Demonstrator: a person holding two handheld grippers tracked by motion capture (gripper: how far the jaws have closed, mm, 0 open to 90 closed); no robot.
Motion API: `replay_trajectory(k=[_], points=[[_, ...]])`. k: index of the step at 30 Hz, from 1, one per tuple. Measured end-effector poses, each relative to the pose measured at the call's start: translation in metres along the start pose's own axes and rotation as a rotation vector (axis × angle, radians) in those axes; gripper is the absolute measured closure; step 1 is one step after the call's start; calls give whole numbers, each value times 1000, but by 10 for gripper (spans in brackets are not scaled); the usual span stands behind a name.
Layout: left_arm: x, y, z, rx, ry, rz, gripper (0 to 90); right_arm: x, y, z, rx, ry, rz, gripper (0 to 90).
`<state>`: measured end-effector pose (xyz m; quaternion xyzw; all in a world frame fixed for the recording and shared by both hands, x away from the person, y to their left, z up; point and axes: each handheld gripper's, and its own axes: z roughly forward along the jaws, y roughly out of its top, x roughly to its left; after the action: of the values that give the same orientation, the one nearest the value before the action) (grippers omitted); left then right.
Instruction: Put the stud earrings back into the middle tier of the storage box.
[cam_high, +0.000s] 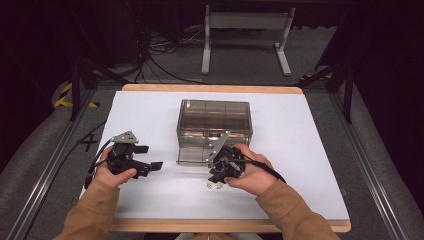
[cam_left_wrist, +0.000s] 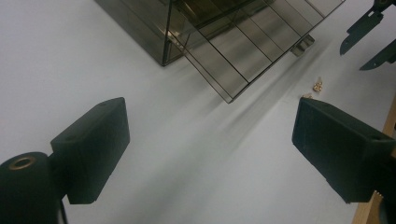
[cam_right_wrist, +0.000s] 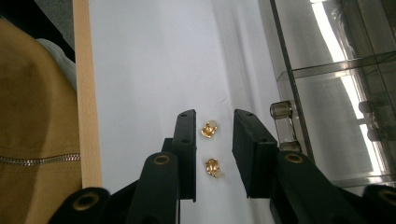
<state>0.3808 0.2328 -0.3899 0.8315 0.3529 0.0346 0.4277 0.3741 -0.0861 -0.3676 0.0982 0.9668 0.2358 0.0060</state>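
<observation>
Gold earrings (cam_right_wrist: 208, 129) lie between the spread jaws of the right gripper (cam_right_wrist: 212, 122) on a white table (cam_high: 300, 150)
High view: the right gripper (cam_high: 218, 181) points down over the pair (cam_high: 213, 186) just in front of a smoked-plastic drawer box (cam_high: 214, 122); the left gripper (cam_high: 150, 157) rests well apart. Left gripper view: its jaws stand wide on nothing, earrings (cam_left_wrist: 317, 86) beyond. Right gripper view: neither pad touches the studs, beside the drawer's knob (cam_right_wrist: 284, 122)

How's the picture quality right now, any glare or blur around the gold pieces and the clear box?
Right gripper view: the two gold pieces are fairly sharp between the open jaws, and white glare streaks the clear box. Left gripper view: the near jaws are soft and dim. High view: the table is evenly lit, the surroundings dark.
</observation>
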Motion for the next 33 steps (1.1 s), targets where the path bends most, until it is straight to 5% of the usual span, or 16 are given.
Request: replay_trajectory(k=[33], points=[[0,0,0,0,-1,-4,116,-2,4,45,79,-6,-15,774]])
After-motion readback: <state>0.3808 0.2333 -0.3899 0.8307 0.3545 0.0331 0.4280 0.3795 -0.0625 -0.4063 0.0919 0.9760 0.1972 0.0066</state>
